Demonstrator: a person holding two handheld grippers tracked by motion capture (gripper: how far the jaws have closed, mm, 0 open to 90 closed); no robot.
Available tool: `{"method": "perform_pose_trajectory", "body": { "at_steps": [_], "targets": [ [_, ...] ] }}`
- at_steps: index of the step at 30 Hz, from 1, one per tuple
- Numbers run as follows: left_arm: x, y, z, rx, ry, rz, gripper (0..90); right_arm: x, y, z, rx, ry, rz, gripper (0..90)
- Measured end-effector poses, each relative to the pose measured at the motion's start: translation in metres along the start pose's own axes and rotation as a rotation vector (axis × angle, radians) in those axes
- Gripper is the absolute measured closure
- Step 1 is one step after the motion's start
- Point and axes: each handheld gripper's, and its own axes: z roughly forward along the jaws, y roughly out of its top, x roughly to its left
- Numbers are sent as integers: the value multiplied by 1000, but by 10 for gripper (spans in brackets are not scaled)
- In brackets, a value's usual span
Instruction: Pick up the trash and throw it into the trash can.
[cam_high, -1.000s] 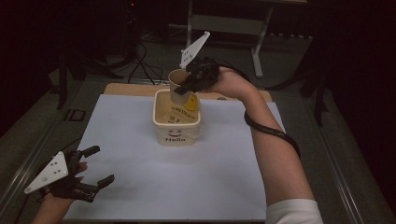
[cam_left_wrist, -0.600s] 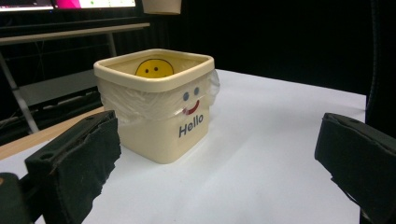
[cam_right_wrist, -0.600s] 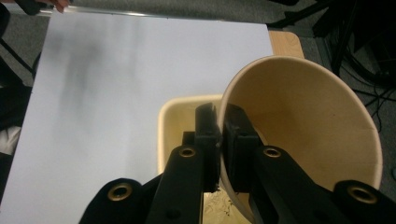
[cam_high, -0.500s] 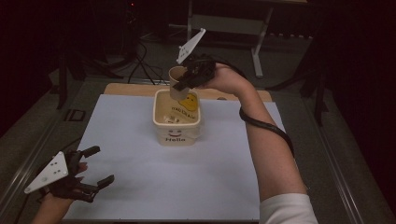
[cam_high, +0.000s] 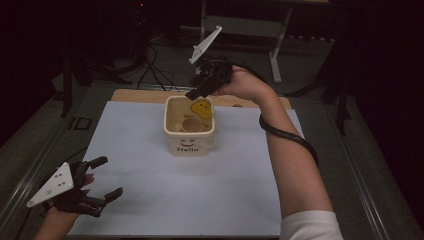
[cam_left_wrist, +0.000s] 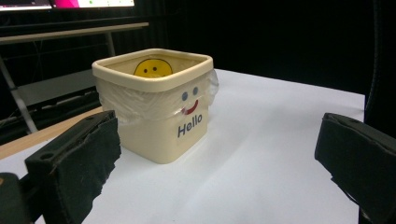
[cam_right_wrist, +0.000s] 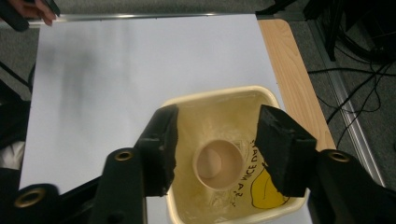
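Note:
A cream square bin (cam_high: 189, 145) with a smiley face and the word "Hello" stands on the white sheet. Inside it, mouth up, is a tan paper cup (cam_high: 190, 124). My right gripper (cam_high: 192, 94) hovers over the bin's far rim and points down into it. Its jaws have just been opening and hold nothing. In the right gripper view the cup (cam_right_wrist: 218, 163) lies below the parted jaws of the right gripper (cam_right_wrist: 217, 140), inside the bin (cam_right_wrist: 210, 93). My left gripper (cam_high: 110, 176) rests open at the near left, facing the bin (cam_left_wrist: 159, 135) from a distance.
A white sheet (cam_high: 150, 200) covers the table, with a wooden board (cam_high: 135, 96) along its far edge. Cables and a metal stand (cam_high: 272, 55) lie on the dark floor behind. A black cable loops around the right forearm (cam_high: 290, 135).
The right gripper held the cup over the bin; its jaws parted and the cup dropped into the bin. The gripper lifted slightly toward the far side. The left gripper stayed put.

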Motion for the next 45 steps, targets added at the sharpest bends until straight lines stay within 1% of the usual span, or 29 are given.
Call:
{"method": "perform_pose_trajectory", "body": {
  "at_steps": [3,4,6,9,10,11,12,14,15,16,17,18,19,21,22,23,25,26,28,29,34,39,41,45],
  "targets": [
    [0,0,0,0,-1,0,11,1,0,-3,-3,-7,0,446],
    [0,0,0,1,-1,2,11,4,0,-5,0,-15,7,397],
    [0,0,0,-1,0,-2,11,6,-1,-7,0,-27,7,356],
    [0,0,0,0,0,0,11,8,-2,-9,-1,-23,18,333],
    [-1,0,0,2,-1,0,11,9,-4,-11,0,-25,30,304],
    [-1,0,0,2,-1,0,11,10,-5,-12,0,-25,32,287],
    [-1,0,0,1,-1,0,11,11,-6,-12,-1,-38,39,264],
    [-1,0,0,1,-1,0,11,12,-7,-13,-4,-37,48,252],
    [-1,0,0,0,-1,1,11,12,-8,-14,-3,-40,54,214],
    [-1,1,0,0,-1,1,11,14,-9,-15,-8,-60,59,196],
    [-1,0,0,2,-3,1,11,14,-11,-16,-11,-65,69,175],
    [-1,0,0,2,-3,1,11,14,-11,-16,-11,-65,69,175],
    [-2,0,0,2,-2,2,11,15,-14,-19,-23,-59,75,140],
    [-2,0,-1,0,-1,3,11,17,-17,-20,-22,-52,80,106],
    [-2,0,-1,0,-1,2,11,18,-20,-21,-25,-43,82,106],
    [-2,0,-1,1,0,2,11,19,-22,-21,-27,-50,88,106],
    [-1,0,-1,1,0,1,11,22,-26,-23,-29,-48,83,106],
    [-1,0,-1,1,0,2,11,24,-28,-23,-29,-59,80,106],
    [-1,0,-1,1,0,2,11,27,-33,-24,-34,-47,87,106],
    [-1,0,-1,1,-1,0,11,29,-35,-24,-34,-56,85,106],
    [-2,1,0,4,-3,3,11,39,-50,-24,-46,-53,83,106],
    [-2,1,0,3,-2,3,11,49,-68,-25,-80,-60,91,107],
    [-2,1,0,2,-2,2,11,52,-76,-26,-93,-56,100,107],
    [-2,1,0,4,-3,3,11,59,-92,-27,-117,-70,115,107]
  ]
}}
